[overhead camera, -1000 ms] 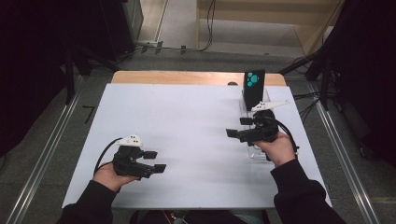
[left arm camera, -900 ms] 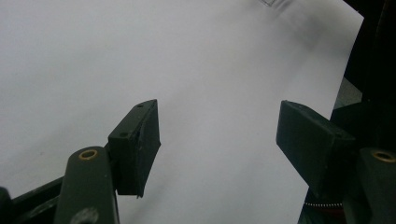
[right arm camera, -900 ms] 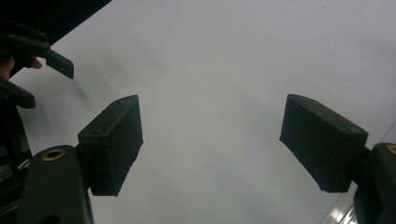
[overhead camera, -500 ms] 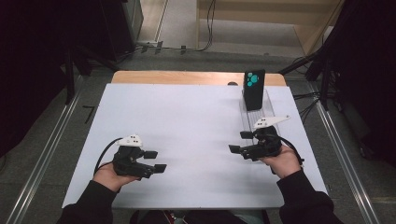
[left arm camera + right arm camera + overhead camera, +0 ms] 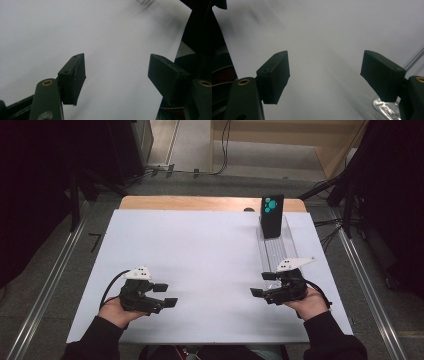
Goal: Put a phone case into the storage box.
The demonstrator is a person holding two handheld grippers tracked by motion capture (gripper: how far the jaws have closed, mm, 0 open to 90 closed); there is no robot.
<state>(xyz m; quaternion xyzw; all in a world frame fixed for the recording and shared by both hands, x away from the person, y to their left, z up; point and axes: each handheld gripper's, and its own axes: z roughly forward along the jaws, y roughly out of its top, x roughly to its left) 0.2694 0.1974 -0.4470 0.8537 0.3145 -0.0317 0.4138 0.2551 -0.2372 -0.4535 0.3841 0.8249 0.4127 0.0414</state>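
High view has my left gripper [image 5: 167, 295] and right gripper [image 5: 258, 293] both unclenched, empty, low on the white table [image 5: 200, 250] — phone [image 5: 272, 216] propped at one o'clock in its clear stand [image 5: 278, 251] — looks like a reset, next reach unclear.

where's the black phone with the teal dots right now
In the high view the black phone stands upright at the far right of the white table, at the far end of a clear holder, well beyond the right gripper.
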